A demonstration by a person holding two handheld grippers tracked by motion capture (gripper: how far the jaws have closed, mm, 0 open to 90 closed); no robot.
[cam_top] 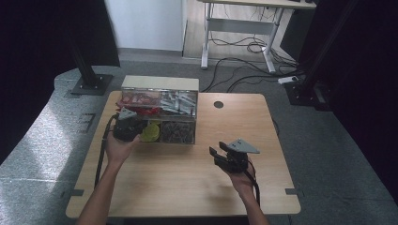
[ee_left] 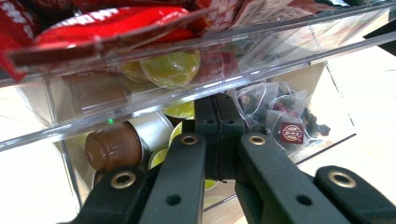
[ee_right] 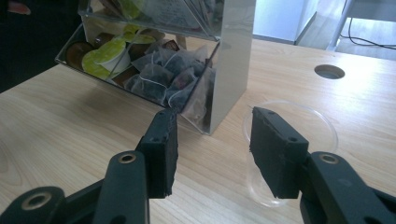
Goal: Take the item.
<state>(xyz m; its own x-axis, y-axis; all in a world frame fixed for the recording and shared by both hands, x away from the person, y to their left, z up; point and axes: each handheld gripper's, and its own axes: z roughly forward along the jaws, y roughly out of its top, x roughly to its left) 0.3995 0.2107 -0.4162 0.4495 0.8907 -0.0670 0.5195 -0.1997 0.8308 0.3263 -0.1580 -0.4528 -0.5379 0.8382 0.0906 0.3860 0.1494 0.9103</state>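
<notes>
On the wooden table (cam_top: 187, 187) stands a clear acrylic organizer (cam_top: 159, 112) with tilted bins: red packets (cam_top: 138, 99) and pale sachets (cam_top: 178, 101) in the upper row, capsules and tea bags (cam_top: 177, 132) in the lower. The left gripper (cam_top: 126, 125) is pushed up against the front of the lower left bin, its jaws pressed fully together with nothing visible between them. In the left gripper view the closed jaws reach under the clear front edge of the upper bin toward a green-lidded capsule (ee_left: 180, 111), with a brown capsule (ee_left: 112, 145) just beside them and the pyramid tea bags (ee_left: 280, 112) on their other side; whether the tips touch a capsule cannot be told. The right gripper (cam_top: 224, 153) hovers above the bare table, well apart from the organizer, with its jaws about half open. In the right gripper view a clear plastic cup (ee_right: 289, 140) lies between the jaws, its rim near the far pad; whether the pads press on it cannot be told.
</notes>
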